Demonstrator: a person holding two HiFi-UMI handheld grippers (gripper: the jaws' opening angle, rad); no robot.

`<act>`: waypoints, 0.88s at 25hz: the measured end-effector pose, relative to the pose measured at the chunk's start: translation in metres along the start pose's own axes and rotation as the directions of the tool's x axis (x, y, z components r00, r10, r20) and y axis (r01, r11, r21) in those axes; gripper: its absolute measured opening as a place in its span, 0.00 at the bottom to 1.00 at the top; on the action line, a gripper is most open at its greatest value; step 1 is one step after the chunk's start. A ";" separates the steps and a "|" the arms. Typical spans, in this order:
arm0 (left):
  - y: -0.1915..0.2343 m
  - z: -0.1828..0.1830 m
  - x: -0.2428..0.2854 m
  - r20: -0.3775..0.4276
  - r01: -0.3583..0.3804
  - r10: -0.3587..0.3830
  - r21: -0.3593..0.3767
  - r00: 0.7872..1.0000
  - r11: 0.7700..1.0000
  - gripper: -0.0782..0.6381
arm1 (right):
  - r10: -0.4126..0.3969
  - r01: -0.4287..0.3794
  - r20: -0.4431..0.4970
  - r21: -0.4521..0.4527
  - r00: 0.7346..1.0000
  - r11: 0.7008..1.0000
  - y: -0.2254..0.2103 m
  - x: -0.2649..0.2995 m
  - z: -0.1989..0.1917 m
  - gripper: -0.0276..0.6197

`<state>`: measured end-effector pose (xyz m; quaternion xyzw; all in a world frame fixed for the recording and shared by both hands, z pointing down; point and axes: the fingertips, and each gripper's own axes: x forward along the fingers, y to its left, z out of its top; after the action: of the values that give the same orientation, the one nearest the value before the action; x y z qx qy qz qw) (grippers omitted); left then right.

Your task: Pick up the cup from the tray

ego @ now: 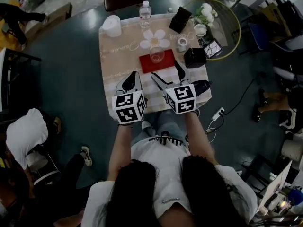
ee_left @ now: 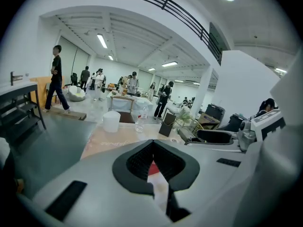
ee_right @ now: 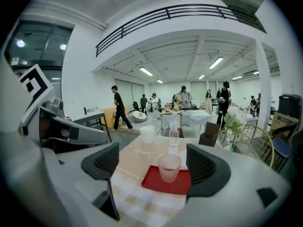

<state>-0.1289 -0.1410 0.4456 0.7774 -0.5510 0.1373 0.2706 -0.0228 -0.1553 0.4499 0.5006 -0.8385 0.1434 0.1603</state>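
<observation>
White short-sleeved T-shirt [ego: 161,176], perhaps jeans [ego: 169,122]; pale-grey left gripper [ego: 134,74] and right gripper [ego: 165,70] bear black pads [ee_right: 208,170] and black-and-white marker cubes [ego: 129,107].

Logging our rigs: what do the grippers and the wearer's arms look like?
Both the left gripper and right gripper have pale grey shells, black ribbed pads and a white cube with black square markers. The person wears a white short-sleeved shirt.

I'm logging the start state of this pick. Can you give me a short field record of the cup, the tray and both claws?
cup: clear, upright on the tray, not gripped
tray: red, flat, mid-table
right claw: open, aimed at the cup, short of it
left claw: shut, holding nothing, near table edge
beyond the tray: water bottle, white roll
</observation>
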 end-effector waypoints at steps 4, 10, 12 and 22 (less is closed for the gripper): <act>0.001 -0.003 0.026 -0.033 -0.003 0.002 -0.031 0.999 1.000 0.12 | 0.009 -0.009 -0.033 -0.002 0.999 1.000 -0.014 0.026 -0.004 0.70; 0.008 -0.006 0.066 -0.086 -0.047 0.044 -0.033 0.995 0.998 0.12 | 0.035 -0.034 -0.092 0.008 0.995 0.999 -0.029 0.068 -0.017 0.70; 0.009 -0.007 0.077 -0.098 -0.056 0.052 -0.043 0.994 0.998 0.12 | 0.045 -0.044 -0.102 0.010 0.994 0.999 -0.033 0.080 -0.021 0.70; 0.028 -0.006 0.124 -0.131 -0.101 0.093 -0.062 0.987 0.993 0.12 | 0.091 -0.095 -0.163 -0.013 0.982 0.995 -0.046 0.131 -0.052 0.70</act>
<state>-0.1101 -0.2417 0.5216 0.7294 -0.5741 0.1810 0.3251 -0.0340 -0.2601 0.5546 0.4459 -0.8467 0.1821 0.2262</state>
